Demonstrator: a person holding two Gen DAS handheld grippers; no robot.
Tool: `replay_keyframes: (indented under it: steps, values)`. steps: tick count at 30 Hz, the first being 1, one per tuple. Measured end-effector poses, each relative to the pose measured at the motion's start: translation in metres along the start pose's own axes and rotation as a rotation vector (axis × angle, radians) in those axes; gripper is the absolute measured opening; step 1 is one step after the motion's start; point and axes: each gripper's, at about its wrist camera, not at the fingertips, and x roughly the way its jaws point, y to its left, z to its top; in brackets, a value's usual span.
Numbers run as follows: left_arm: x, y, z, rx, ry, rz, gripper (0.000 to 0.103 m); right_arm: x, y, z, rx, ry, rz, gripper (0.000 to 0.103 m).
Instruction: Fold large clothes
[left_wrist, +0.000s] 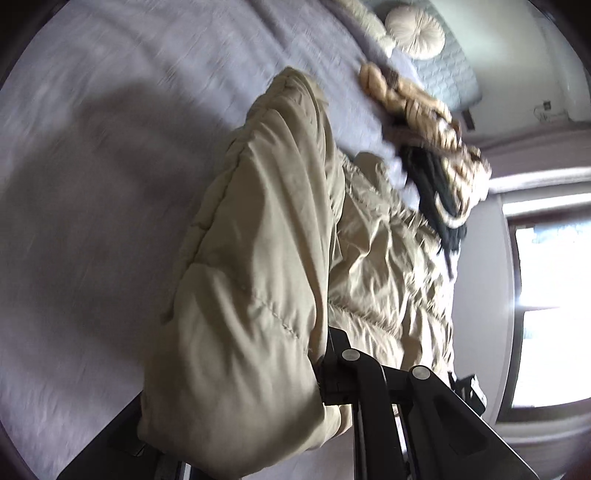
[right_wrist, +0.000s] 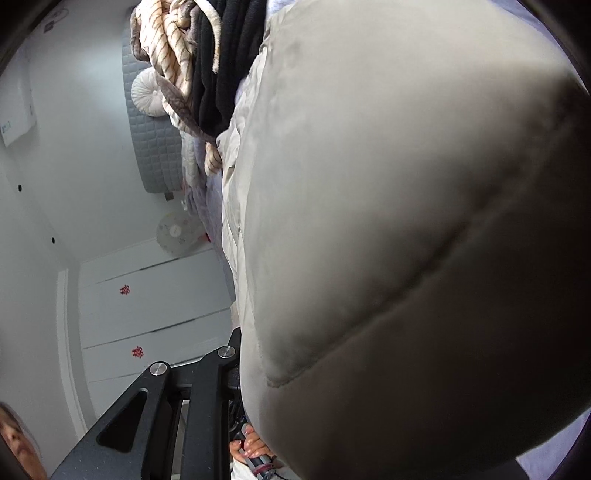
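A beige quilted puffer jacket (left_wrist: 258, 266) hangs above the grey bed sheet (left_wrist: 92, 184). My left gripper (left_wrist: 325, 373) is shut on the jacket's padded edge; its fingertips are hidden in the fabric. In the right wrist view the same jacket (right_wrist: 406, 240) fills most of the frame, close to the lens. My right gripper (right_wrist: 240, 369) is shut on the jacket too, and the fabric covers its fingertips.
A pile of other clothes, striped beige and black (left_wrist: 436, 147), lies on the bed beyond the jacket; it also shows in the right wrist view (right_wrist: 207, 62). A round cushion (left_wrist: 415, 31) leans on the grey headboard. A bright window (left_wrist: 546, 302) is right. White wardrobe doors (right_wrist: 155, 306).
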Motion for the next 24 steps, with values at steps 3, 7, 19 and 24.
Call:
replay_keyframes:
  steps: [3, 7, 19, 24]
  values:
    - [0.0, 0.016, -0.022, 0.002, 0.044, 0.032, 0.017, -0.011, -0.022, -0.02, 0.031, 0.013, -0.041, 0.026]
    - [0.025, 0.038, -0.028, -0.046, 0.078, 0.103, 0.023, -0.003, -0.051, -0.02, 0.086, 0.001, -0.112, 0.035]
    - [-0.014, 0.014, -0.025, 0.122, 0.058, 0.396, 0.062, -0.029, 0.007, -0.044, -0.085, 0.055, -0.352, 0.079]
    - [-0.052, -0.002, -0.014, 0.158, -0.053, 0.414, 0.068, -0.028, 0.033, -0.058, -0.165, 0.124, -0.299, 0.079]
